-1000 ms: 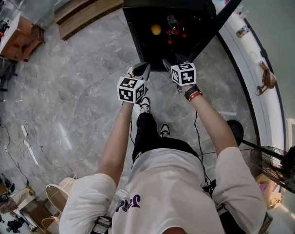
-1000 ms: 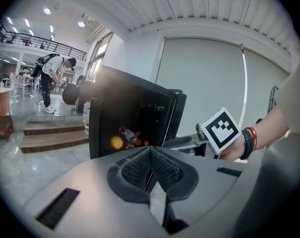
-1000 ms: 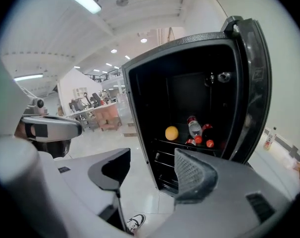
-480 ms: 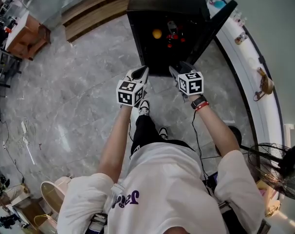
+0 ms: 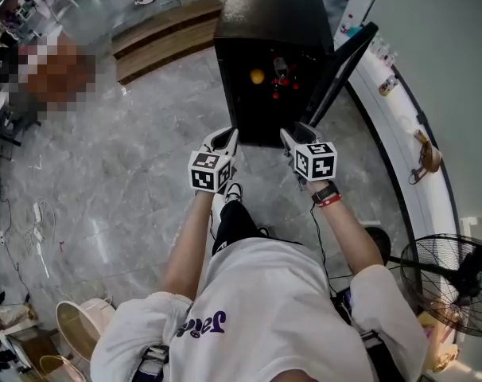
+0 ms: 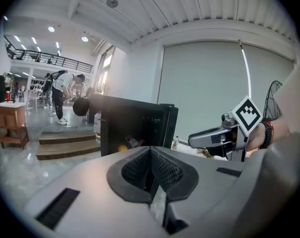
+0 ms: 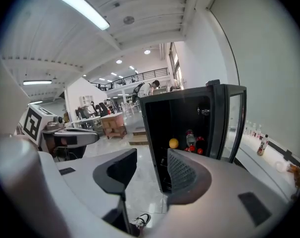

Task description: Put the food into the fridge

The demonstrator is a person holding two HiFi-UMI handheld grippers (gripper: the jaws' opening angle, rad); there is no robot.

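The fridge (image 5: 273, 22) stands on the floor (image 5: 130, 173) straight ahead of me, its door (image 5: 342, 62) swung open to the right. Inside it, a round fruit (image 5: 258, 76) sits on the left, a bottle (image 5: 280, 64) is just right of it, and a few small round items (image 5: 289, 83) cluster near the bottle. Steps (image 5: 165, 34) run off to the left of the fridge and behind it. On my right, a ledge (image 5: 396, 126) follows the wall and carries small bottles (image 5: 388, 54). A fan (image 5: 452, 281) stands to my right, nearer than the ledge. Cables (image 5: 42, 229) lie on the floor far to my left, and a bin (image 5: 78, 325) sits behind me on that side.
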